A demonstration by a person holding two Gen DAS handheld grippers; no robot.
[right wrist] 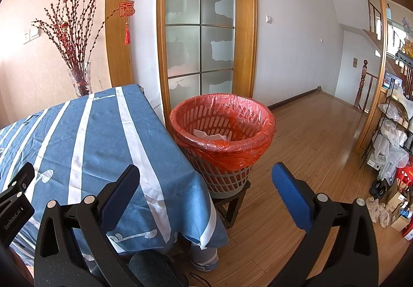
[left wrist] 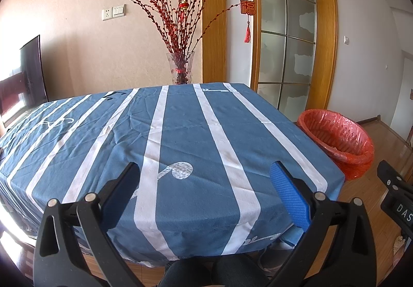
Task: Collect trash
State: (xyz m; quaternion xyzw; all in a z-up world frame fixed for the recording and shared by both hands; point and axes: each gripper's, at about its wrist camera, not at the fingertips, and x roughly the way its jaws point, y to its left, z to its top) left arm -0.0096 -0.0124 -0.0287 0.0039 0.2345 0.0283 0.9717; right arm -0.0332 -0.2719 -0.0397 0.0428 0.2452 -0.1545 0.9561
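**Collecting trash: bin loaded, tabletop shows nothing left**

White paper (right wrist: 209,135) lies inside the red-lined basket (right wrist: 224,147), at 12 o'clock from the right gripper (right wrist: 206,194), beside the table (left wrist: 180,132). Left gripper (left wrist: 205,191) and right both gape wide, holding nothing. Judged: final step; next, scan for leftover scraps.

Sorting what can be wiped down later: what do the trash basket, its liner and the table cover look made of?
Trash basket: seemingly rigid grey plastic, matte, with moulded slots. Liner: thin red plastic film, glossy, crinkled and see-through, folded over the rim. Table cover: woven fabric, probably cotton-like, matte blue with white stripes, creased and draping at the edges.
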